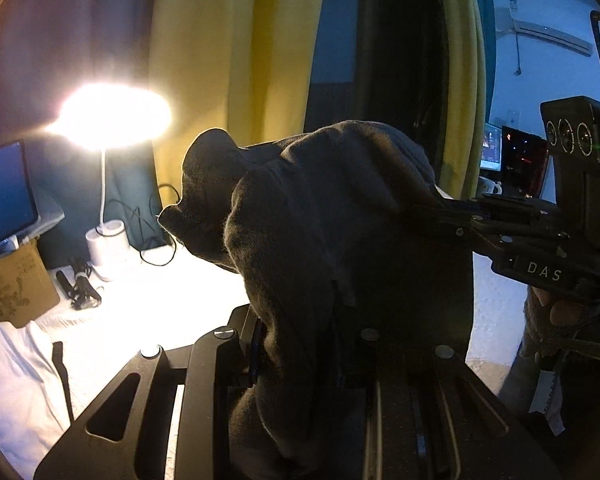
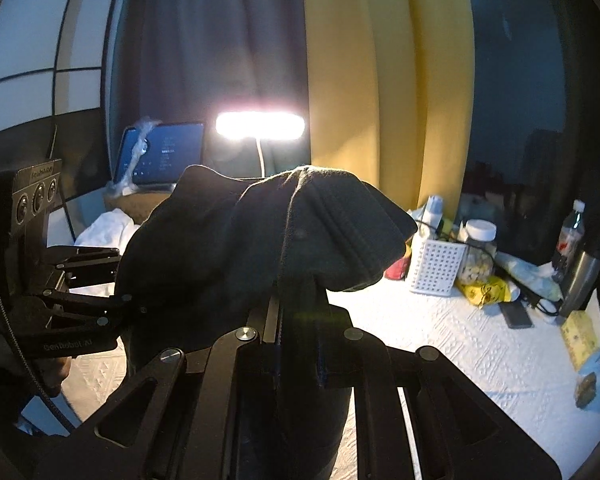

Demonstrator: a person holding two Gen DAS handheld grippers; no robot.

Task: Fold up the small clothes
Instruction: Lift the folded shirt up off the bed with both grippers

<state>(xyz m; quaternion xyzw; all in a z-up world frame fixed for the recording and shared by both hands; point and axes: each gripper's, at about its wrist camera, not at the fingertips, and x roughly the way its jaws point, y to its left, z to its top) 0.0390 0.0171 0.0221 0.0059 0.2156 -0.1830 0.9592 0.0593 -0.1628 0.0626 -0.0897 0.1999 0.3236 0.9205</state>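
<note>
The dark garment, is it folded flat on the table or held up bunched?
Held up bunched: the dark garment hangs crumpled between both hand-held grippers, above the white tablecloth.

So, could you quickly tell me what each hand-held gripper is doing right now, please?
Left hand-held gripper: closed on the dark garment.
Right hand-held gripper: closed on the same dark garment, lifted off the table.

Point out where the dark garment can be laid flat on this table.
Bare cloth runs ahead of the right gripper, left of the white basket; another patch lies below the lamp. Crowded: basket, jar and bottle at right; white clothes at left.
</note>
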